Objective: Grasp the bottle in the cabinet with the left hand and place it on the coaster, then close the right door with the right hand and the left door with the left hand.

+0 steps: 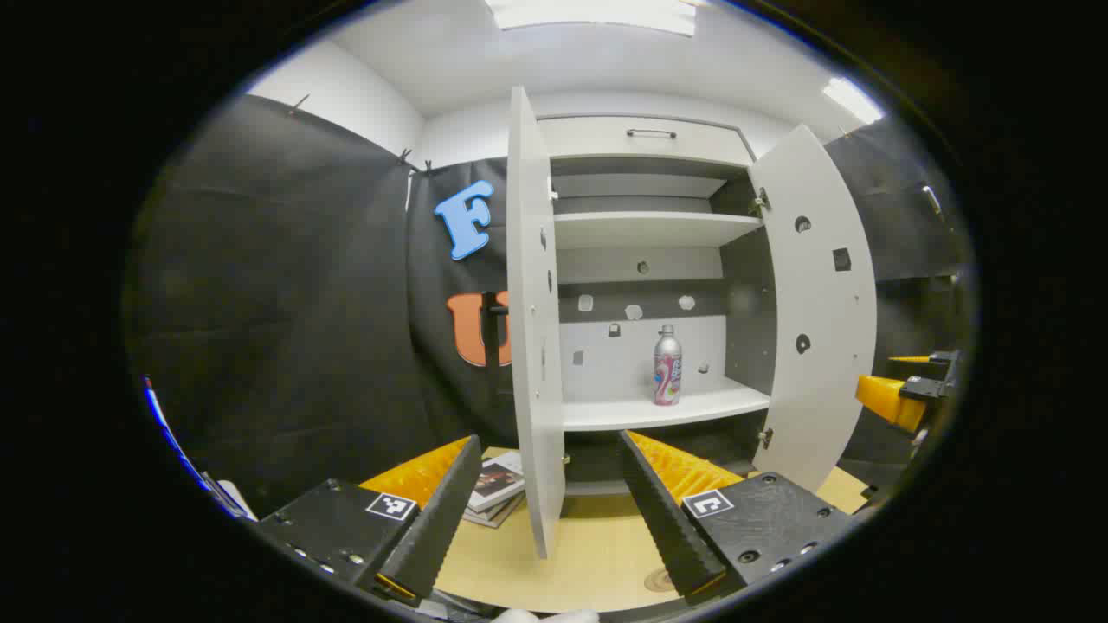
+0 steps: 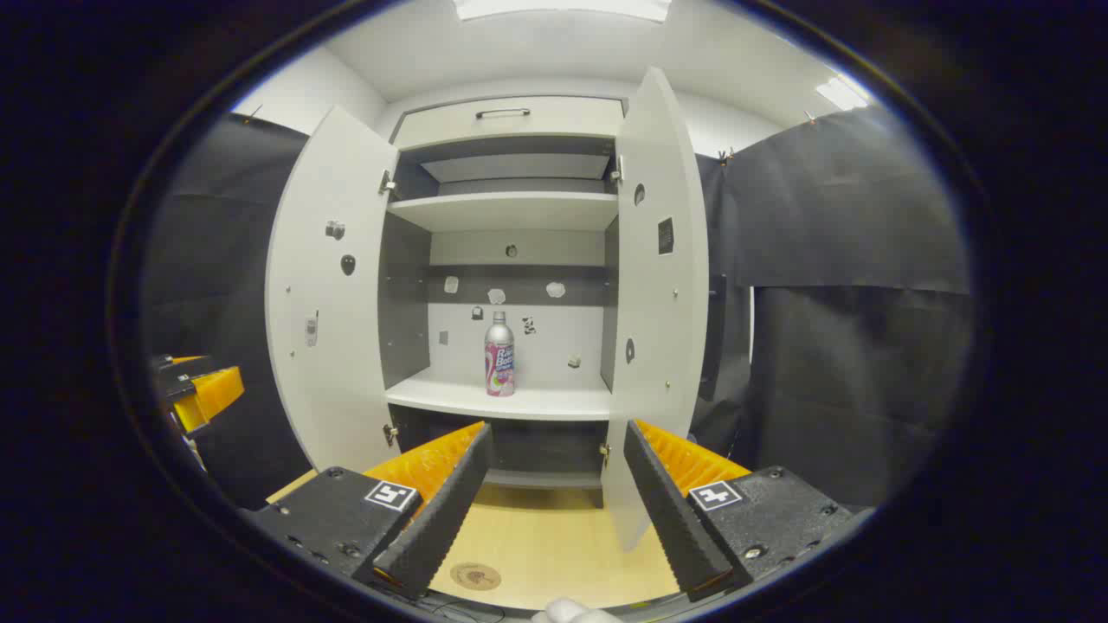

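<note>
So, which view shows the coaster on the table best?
The right gripper view: the coaster lies whole on the table between the fingers. In the left gripper view a finger hides part of it.

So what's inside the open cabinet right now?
One bottle stands upright on the lower shelf of the cabinet. The upper shelf's top is above camera height, so anything there is hidden.

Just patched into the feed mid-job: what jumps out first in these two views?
The white cabinet stands wide open, both doors swung out, and a lone bottle stands upright on its lower shelf. Both grippers hang open and empty in front of it: the left gripper and the right gripper above the pale wood table. A round coaster lies on the table near the right gripper.
</note>
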The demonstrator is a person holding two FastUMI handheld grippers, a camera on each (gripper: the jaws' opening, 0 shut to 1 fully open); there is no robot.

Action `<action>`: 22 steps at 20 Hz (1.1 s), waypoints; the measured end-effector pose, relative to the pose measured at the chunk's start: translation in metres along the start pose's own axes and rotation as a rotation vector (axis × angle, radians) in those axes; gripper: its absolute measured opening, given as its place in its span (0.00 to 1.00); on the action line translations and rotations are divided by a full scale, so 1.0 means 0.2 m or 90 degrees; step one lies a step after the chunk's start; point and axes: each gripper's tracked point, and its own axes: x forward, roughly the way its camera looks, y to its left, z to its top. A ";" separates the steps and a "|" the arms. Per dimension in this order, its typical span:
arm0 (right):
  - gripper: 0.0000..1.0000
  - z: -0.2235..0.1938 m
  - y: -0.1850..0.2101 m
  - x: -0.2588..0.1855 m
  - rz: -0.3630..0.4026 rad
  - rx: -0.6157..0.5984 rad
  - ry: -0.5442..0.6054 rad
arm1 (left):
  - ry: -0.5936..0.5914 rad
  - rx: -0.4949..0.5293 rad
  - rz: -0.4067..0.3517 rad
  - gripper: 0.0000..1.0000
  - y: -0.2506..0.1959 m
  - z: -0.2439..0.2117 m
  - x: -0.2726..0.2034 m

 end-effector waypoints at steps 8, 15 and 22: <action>0.99 0.02 -0.04 -0.03 -0.003 -0.017 -0.006 | -0.003 0.009 0.001 1.00 -0.02 0.01 -0.02; 0.99 0.02 -0.02 -0.03 0.000 -0.019 -0.005 | -0.005 0.010 -0.007 0.96 -0.06 0.02 0.00; 0.99 0.02 -0.02 -0.01 -0.004 -0.017 0.005 | -0.027 0.013 -0.055 0.99 -0.25 0.10 0.23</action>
